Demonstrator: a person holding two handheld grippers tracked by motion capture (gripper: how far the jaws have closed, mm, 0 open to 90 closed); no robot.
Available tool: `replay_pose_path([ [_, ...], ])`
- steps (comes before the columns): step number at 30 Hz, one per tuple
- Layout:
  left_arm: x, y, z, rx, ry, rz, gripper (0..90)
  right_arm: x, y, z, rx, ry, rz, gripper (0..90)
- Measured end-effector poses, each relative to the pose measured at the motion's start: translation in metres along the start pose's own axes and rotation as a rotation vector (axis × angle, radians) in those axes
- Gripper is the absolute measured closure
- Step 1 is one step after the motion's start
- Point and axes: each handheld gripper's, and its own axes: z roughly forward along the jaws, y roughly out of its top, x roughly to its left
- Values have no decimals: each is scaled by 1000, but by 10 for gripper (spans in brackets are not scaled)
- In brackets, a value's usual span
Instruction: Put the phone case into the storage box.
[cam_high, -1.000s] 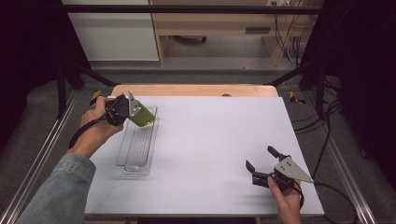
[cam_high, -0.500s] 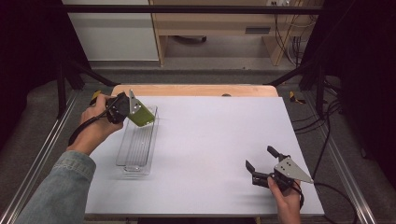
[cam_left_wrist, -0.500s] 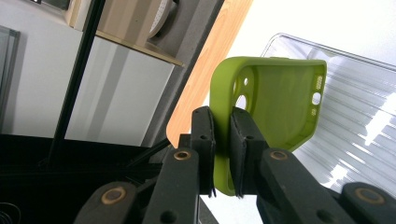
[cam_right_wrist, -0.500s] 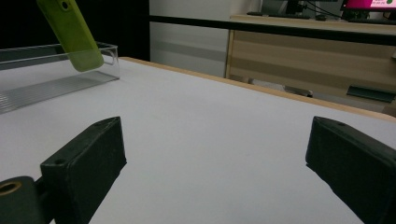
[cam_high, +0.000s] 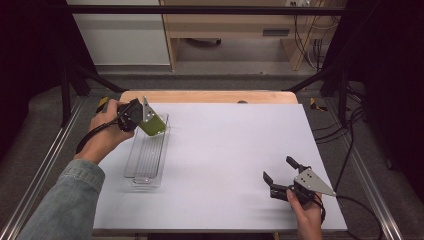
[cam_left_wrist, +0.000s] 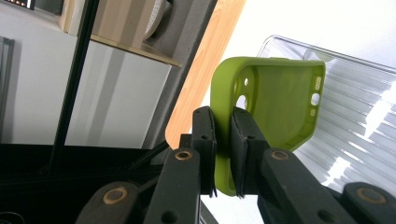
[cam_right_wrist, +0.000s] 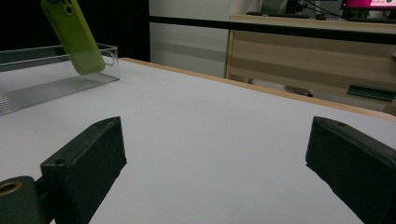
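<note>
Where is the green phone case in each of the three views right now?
High view: green phone case upper left, in the left claw, above the clear tray.
Left gripper view: centre, pinched between the jaws.
Right gripper view: top left corner.
Shared landmark: the clear tray's far end.

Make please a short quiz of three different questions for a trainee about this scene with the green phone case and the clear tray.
1. True or false: the left tongs are shut on the green phone case.
2. The case hangs over: A) the clear tray B) the bare table C) the floor.
3. Fill in: the right tongs are ____ and hold nothing.

Key: 1 true; 2 A; 3 open.
</note>
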Motion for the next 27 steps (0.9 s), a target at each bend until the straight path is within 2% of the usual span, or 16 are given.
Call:
replay_pose_path([
  [14,1,2,3,14,-13,16,808,2,0,1,0,-6,-8,40],
  [27,2,2,7,13,-18,10,807,2,-1,1,2,-4,-7,39],
])
